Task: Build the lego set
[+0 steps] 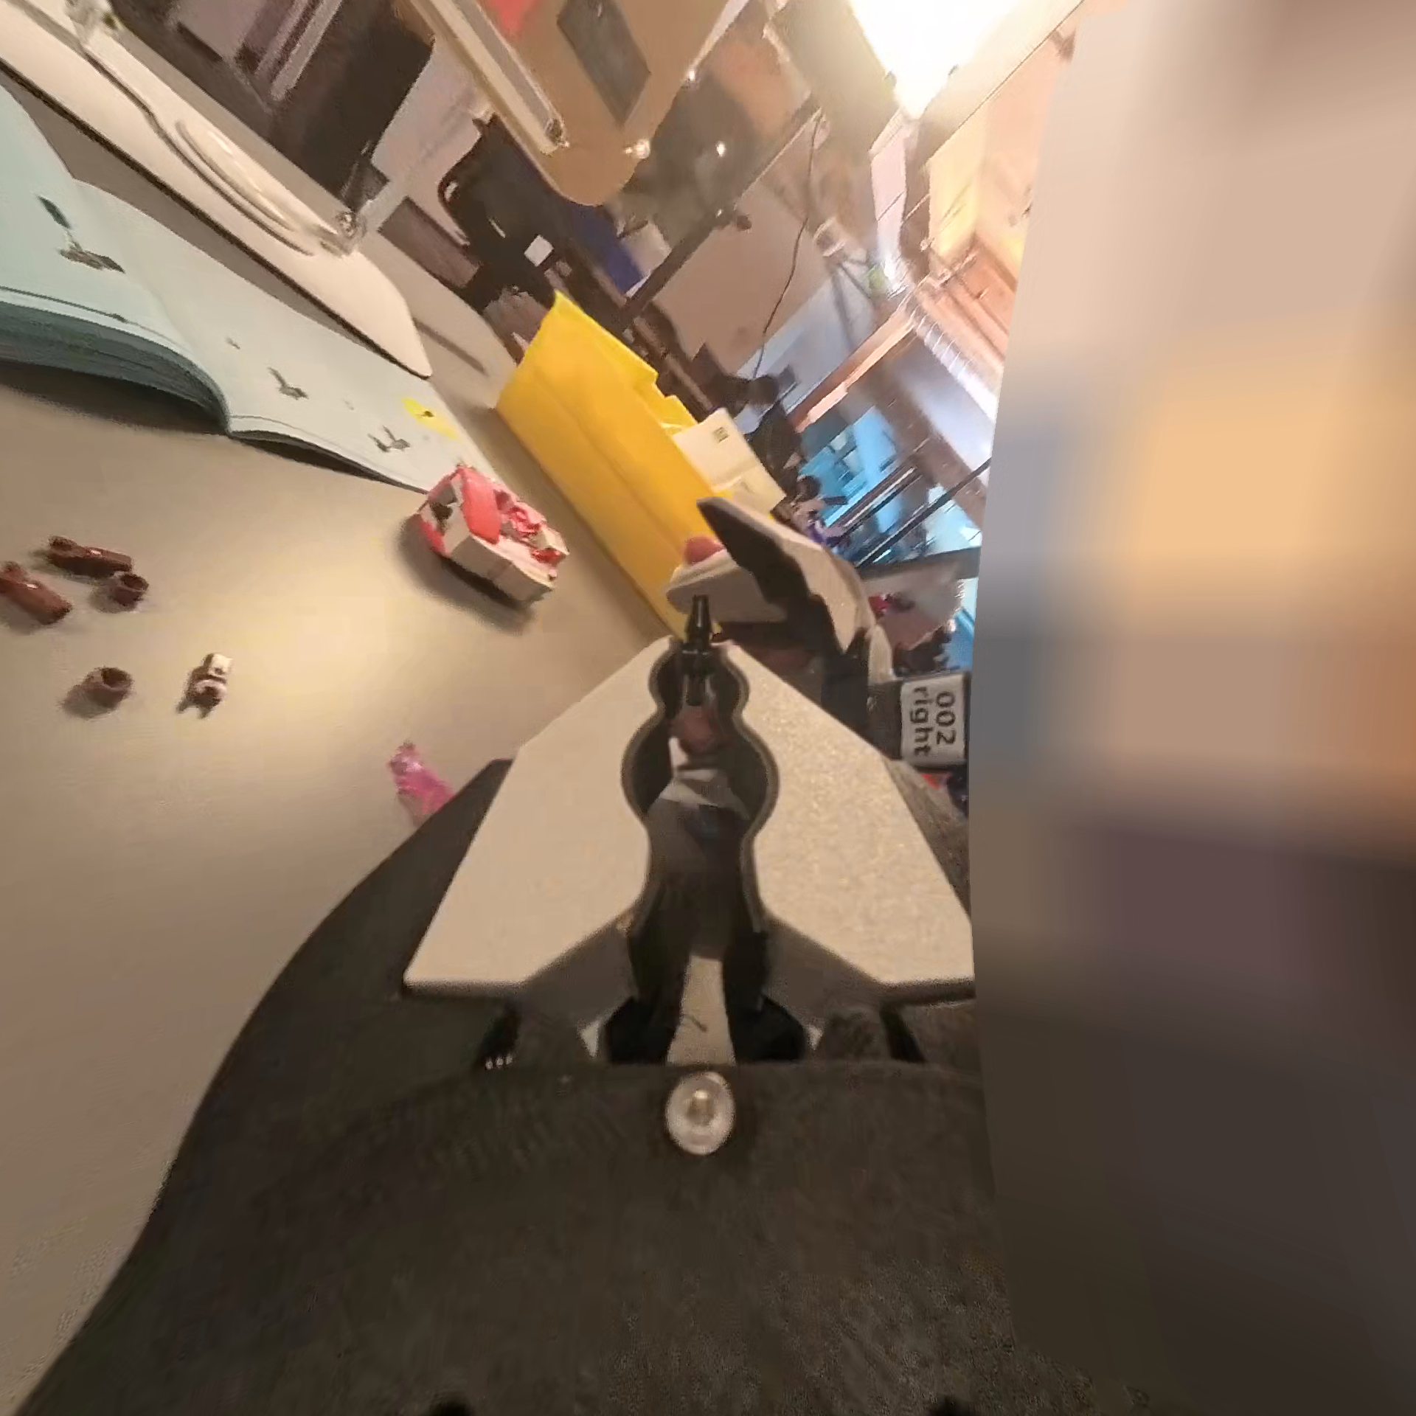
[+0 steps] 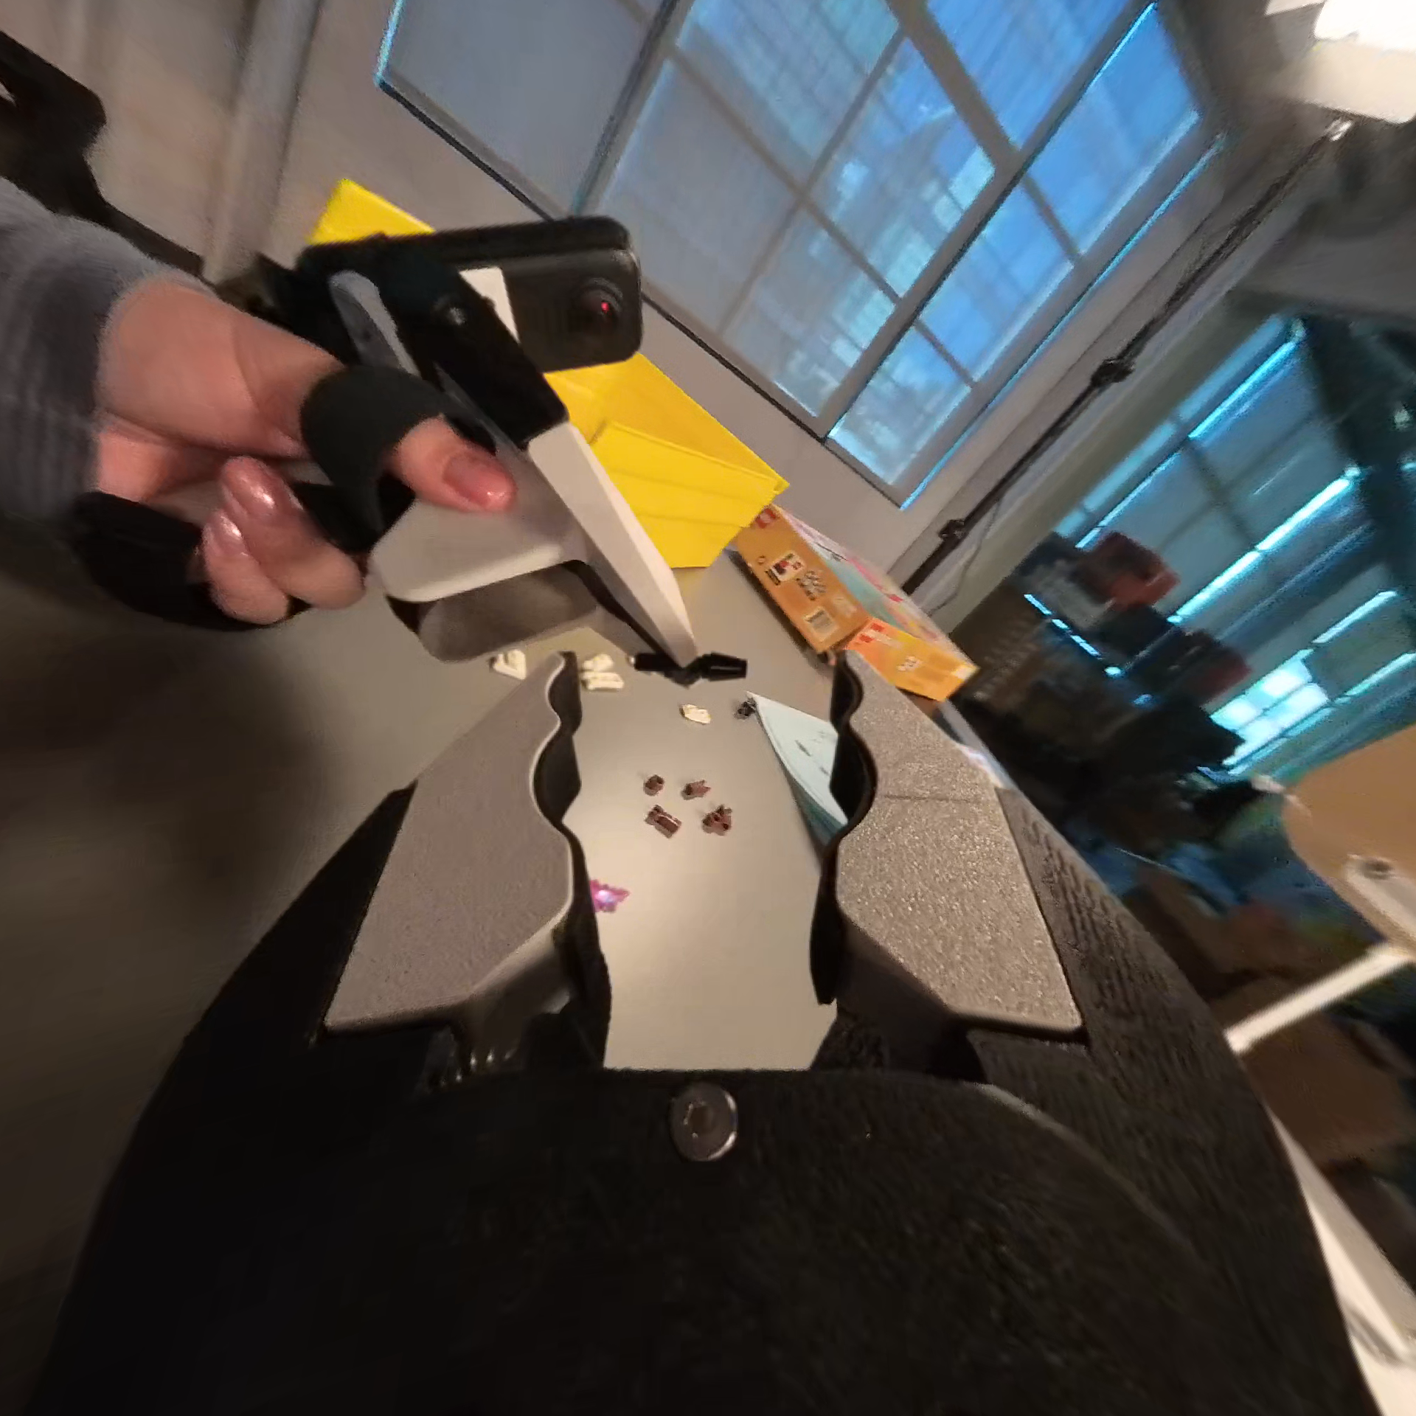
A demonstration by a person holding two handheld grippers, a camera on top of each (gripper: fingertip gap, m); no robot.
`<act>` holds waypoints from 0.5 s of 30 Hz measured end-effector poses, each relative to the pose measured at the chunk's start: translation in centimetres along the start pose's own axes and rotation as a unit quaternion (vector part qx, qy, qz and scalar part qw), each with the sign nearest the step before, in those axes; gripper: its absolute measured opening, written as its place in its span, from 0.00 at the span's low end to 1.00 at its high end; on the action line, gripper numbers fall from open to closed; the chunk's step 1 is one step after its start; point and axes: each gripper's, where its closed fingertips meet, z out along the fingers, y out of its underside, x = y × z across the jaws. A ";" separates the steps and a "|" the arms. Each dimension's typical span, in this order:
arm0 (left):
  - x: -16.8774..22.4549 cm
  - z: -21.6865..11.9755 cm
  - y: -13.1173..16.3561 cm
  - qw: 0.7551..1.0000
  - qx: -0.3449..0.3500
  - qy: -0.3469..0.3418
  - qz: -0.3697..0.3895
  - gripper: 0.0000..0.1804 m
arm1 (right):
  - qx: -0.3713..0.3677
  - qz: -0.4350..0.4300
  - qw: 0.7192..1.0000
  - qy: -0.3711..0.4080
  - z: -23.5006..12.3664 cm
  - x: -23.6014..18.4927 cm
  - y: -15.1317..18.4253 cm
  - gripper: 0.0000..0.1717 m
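1. The left gripper (image 1: 696,642) pinched a small black piece (image 2: 689,665) at its fingertips, above the grey table (image 2: 689,958).
2. The right gripper (image 2: 701,689) stood wide open, bare, near brown pieces (image 2: 686,804).

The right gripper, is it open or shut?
Open: the right gripper has its fingers wide apart, with bare table showing between them.
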 end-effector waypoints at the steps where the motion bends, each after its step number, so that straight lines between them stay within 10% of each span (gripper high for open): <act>1: 0.2 0.1 0.1 1.000 0.000 0.008 -0.007 0.04 | -0.004 -0.013 1.000 0.004 0.0 -0.1 0.0 0.35; 15: 0.4 0.6 0.2 0.998 0.012 0.038 -0.058 0.03 | -0.034 -0.070 0.997 0.022 0.1 0.0 0.4 0.16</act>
